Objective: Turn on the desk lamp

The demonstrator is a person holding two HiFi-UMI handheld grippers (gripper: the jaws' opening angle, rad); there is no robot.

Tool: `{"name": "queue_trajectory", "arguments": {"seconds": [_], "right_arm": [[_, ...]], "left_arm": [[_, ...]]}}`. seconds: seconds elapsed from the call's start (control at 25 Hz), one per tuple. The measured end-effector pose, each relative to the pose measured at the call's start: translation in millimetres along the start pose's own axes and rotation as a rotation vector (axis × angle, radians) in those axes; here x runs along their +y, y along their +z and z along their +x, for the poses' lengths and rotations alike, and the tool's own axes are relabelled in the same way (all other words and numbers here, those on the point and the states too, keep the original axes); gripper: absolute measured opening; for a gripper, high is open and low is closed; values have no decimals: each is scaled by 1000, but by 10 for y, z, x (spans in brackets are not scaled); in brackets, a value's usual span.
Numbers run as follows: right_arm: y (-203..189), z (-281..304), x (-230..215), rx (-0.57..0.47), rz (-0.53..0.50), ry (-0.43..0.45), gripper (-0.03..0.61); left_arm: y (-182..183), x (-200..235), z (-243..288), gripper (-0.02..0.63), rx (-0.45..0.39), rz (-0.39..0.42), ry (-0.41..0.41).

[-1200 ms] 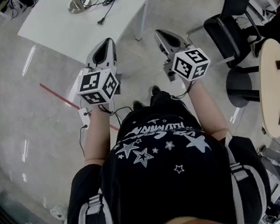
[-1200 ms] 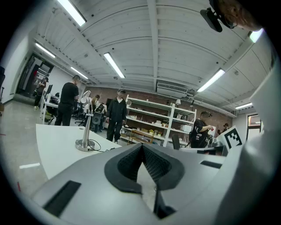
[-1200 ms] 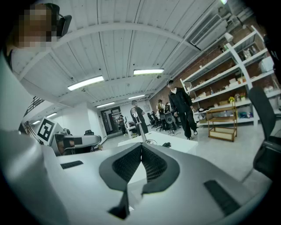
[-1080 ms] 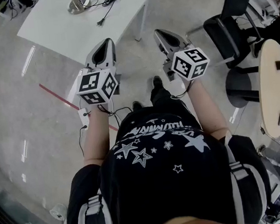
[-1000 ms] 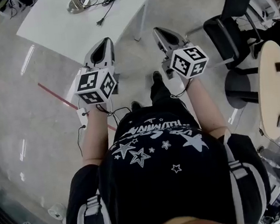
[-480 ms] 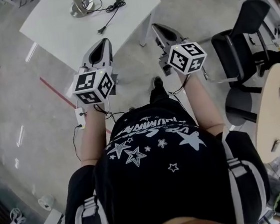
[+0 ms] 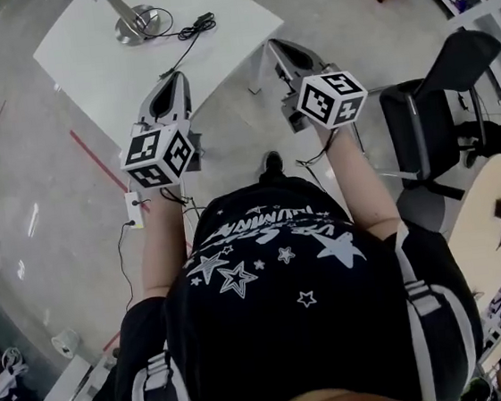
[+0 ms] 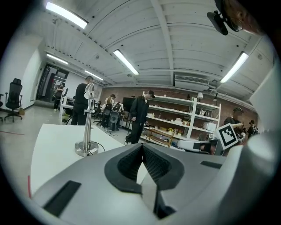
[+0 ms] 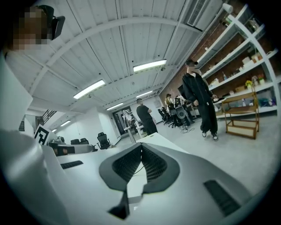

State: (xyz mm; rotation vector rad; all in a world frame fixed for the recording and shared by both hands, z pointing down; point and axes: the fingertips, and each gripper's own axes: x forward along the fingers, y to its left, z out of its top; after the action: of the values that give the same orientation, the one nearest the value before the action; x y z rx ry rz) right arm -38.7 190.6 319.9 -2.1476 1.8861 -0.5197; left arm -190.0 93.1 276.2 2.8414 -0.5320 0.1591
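Observation:
The desk lamp (image 7: 134,23) stands on a round metal base at the far side of the white table (image 7: 92,74), and its black cable (image 7: 188,31) trails to the right with the plug lying loose. My left gripper (image 7: 175,76) hovers over the table's near edge, shut and empty. My right gripper (image 7: 274,47) is level with it past the table's right corner, also shut with nothing in it. In the left gripper view the lamp (image 8: 87,132) stands ahead and left of the gripper (image 8: 142,147). The right gripper view shows the lamp (image 9: 128,126) far ahead of the gripper (image 9: 140,147).
A black office chair (image 7: 430,121) and a round wooden table (image 7: 488,231) stand to my right. A power strip (image 7: 133,210) and a red tape line (image 7: 98,163) lie on the floor at left. Several people (image 8: 139,116) stand by shelves (image 8: 189,118) beyond the table.
The person has stepped toward the white table, so it and the lamp sit nearer. Both grippers have moved forward, the left now over the table's edge. Both stay shut.

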Motion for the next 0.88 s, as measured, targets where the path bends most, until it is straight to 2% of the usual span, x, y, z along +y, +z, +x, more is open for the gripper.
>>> {"name": "queue_trajectory", "arguments": {"seconds": [0.36, 0.6, 0.88], "right_arm": [[207, 30, -500, 25, 32, 74, 5], [230, 110, -580, 29, 45, 106, 5], [187, 242, -751, 52, 49, 92, 5]], "left_arm": [[-106, -291, 462, 9, 12, -9, 93], [-121, -417, 634, 9, 23, 1, 94], [-109, -354, 969, 9, 25, -12, 86]]}}
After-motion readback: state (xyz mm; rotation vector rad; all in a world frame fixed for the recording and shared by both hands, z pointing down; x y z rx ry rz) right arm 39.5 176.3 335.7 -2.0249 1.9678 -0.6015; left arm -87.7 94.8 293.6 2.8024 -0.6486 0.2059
